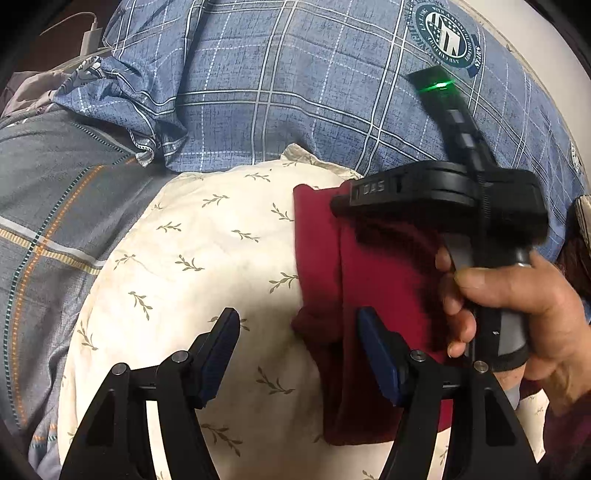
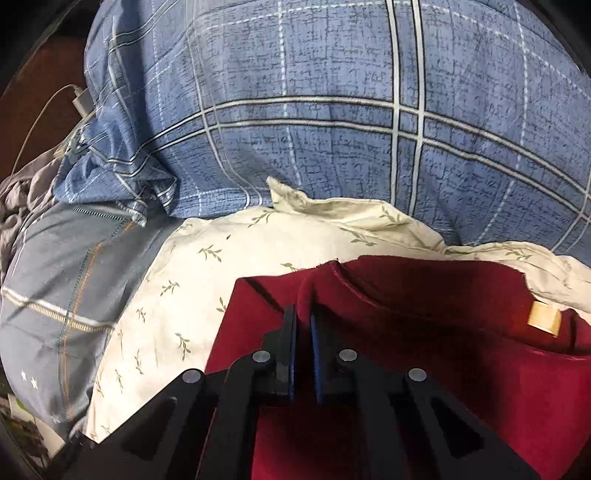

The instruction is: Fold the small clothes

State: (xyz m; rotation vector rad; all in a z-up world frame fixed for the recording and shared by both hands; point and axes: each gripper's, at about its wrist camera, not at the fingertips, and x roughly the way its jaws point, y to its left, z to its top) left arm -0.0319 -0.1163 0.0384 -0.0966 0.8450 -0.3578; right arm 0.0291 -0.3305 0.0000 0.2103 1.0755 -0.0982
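The dark red garment [image 2: 424, 332] lies lengthwise along the cream pillow's [image 1: 192, 258] right edge, its raised fold pinched in the right gripper [image 2: 303, 325], while the left gripper [image 1: 299, 354] hangs wide, empty, astride its left edge.

Raised letters "DAS" stand on the black body of the right gripper unit [image 1: 373, 186], left wrist view. A round dark-green crest [image 1: 445, 35] printed on the blue plaid bedding [image 1: 277, 92] above that unit carries ring lettering too small and distorted to read.
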